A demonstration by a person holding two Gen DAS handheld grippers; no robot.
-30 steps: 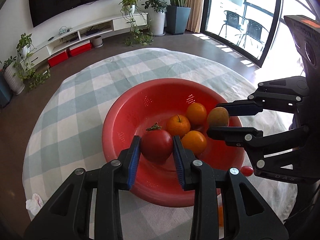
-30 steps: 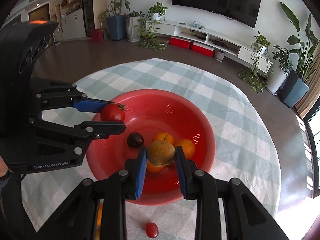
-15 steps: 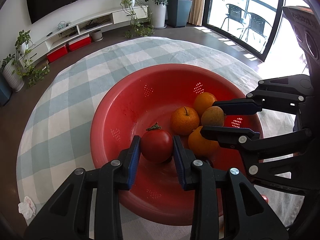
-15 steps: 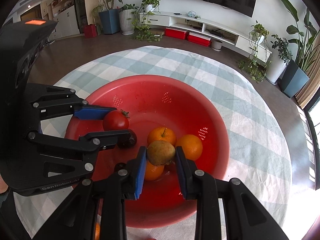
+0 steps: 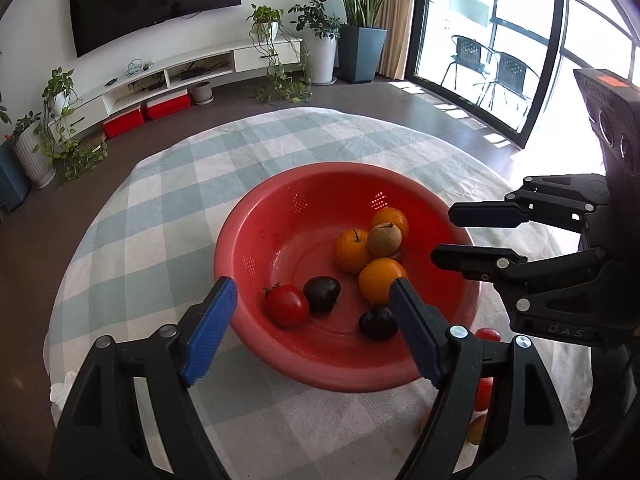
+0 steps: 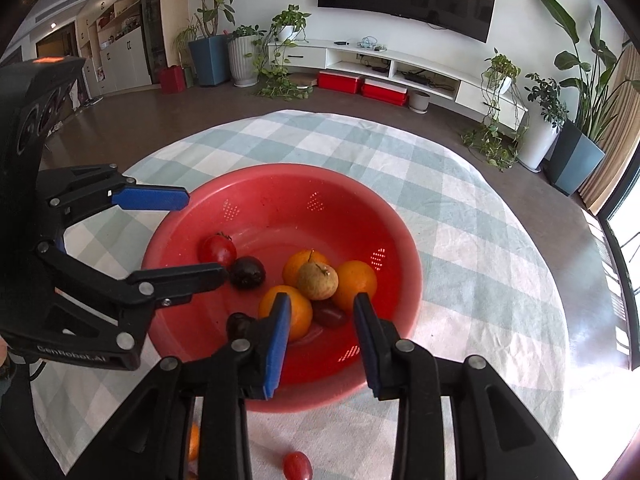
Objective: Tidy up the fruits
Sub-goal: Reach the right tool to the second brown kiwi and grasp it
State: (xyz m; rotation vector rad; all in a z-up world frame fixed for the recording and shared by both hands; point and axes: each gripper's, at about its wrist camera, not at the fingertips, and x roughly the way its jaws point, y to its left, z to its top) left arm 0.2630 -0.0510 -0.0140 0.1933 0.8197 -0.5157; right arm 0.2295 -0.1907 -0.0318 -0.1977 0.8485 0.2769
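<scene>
Left wrist view: my left gripper [image 5: 312, 320], jaws opening with nothing pinched, hangs over the red colander [image 5: 256, 344]; the tomato [image 5: 287, 306] lies inside beside a dark plum [image 5: 322, 293]. Right wrist view: my right gripper [image 6: 322, 336], jaws opening and empty, stands above the brown pear [image 6: 317, 280] resting on the oranges [image 6: 285, 312]

Both the left gripper [image 5: 310, 322] and the right gripper [image 6: 322, 330] are showing matte black plastic linkage arms dotted with silver screw heads, blue ribbed finger pads [image 5: 208, 328], white lettering, and orange-topped black housings.
</scene>
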